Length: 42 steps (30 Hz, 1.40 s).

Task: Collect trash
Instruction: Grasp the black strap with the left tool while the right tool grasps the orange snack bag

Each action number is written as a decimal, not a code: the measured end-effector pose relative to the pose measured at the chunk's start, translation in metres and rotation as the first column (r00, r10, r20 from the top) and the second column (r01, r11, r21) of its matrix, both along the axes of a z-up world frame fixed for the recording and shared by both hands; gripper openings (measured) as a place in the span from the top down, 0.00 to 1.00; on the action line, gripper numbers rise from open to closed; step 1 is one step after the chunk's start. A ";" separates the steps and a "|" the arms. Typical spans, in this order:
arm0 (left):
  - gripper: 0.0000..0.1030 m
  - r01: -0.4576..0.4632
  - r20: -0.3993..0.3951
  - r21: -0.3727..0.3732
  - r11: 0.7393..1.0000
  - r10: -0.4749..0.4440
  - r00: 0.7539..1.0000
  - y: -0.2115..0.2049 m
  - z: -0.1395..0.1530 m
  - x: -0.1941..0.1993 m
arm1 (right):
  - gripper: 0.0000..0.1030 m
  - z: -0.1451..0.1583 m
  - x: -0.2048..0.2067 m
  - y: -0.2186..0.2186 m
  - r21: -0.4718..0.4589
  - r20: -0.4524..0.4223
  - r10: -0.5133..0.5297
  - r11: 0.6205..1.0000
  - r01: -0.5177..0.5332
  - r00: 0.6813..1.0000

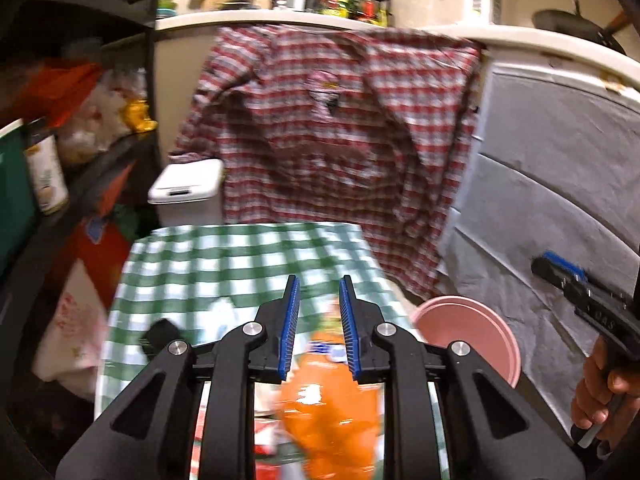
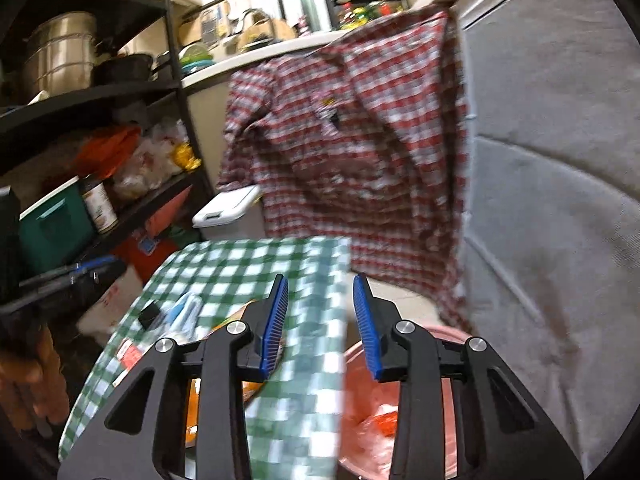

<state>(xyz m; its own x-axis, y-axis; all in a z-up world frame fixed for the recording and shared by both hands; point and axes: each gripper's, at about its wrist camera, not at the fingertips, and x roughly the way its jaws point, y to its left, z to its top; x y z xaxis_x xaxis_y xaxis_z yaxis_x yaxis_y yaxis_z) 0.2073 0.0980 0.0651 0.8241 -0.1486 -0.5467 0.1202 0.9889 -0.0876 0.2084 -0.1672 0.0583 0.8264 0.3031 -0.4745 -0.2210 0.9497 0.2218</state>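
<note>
Between our left gripper's blue-padded fingers a gap stands free, and beneath it lies an orange snack bag, blurred, on the green-checked bench; the pads do not press on it, so these fingers are released. Our right gripper likewise has its fingers parted with nothing pinched, poised over the right edge of the bench. Just below that edge sits a pink bin, holding crumpled pale and orange wrappers. In the left wrist view the bin appears beside the bench's right side, and farther right a hand grips the other tool. More litter rests on the cloth: a pale blue and white packet, a small black block and a red and white wrapper. Beyond the bench stands a white lidded bin, touching a red plaid shirt that hangs from a counter edge. To the left rises a dark shelf rack with steel pots, bags and a green box; to the right, a grey covered cabinet.
</note>
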 end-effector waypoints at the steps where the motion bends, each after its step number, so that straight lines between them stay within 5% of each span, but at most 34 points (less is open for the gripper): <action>1: 0.80 -0.017 0.001 0.004 1.000 0.017 1.000 0.013 0.001 -0.002 | 0.66 -0.004 -0.001 0.011 0.002 -0.014 0.027 1.000 -0.027 1.000; 10: 0.80 -0.098 0.006 0.033 0.995 0.098 0.995 0.079 0.002 -0.009 | 0.65 -0.043 -0.014 0.095 -0.083 -0.096 0.220 0.970 -0.228 0.971; 18: 0.80 -0.134 -0.005 0.032 0.990 0.134 0.991 0.113 -0.003 -0.011 | 0.54 -0.067 -0.047 0.170 -0.167 -0.120 0.424 0.883 -0.440 0.898; 28: 0.80 -0.171 -0.063 0.008 0.985 0.171 0.983 0.146 -0.028 0.005 | 0.52 -0.104 -0.039 0.207 -0.250 -0.245 0.430 0.837 -0.486 0.869; 38: 0.79 -0.166 -0.212 0.005 0.986 0.163 0.963 0.159 -0.103 0.049 | 0.97 -0.105 -0.031 0.199 -0.245 -0.245 0.428 0.841 -0.483 0.870; 40: 0.79 -0.166 -0.238 0.018 0.986 0.165 0.957 0.159 -0.114 0.056 | 0.97 -0.102 -0.028 0.194 -0.241 -0.233 0.421 0.848 -0.471 0.877; 42: 0.67 -0.170 -0.258 0.040 0.985 0.174 0.950 0.158 -0.124 0.062 | 0.98 -0.099 -0.025 0.190 -0.236 -0.225 0.416 0.854 -0.463 0.881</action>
<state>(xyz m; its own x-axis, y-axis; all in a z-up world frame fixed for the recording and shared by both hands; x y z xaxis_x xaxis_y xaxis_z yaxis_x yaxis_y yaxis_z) 0.2693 0.2560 -0.0591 0.6657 -0.0055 -0.7462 -0.0765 0.9942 -0.0756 0.1834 0.0233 -0.0403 0.5432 0.4543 -0.7061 -0.6140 0.7885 0.0349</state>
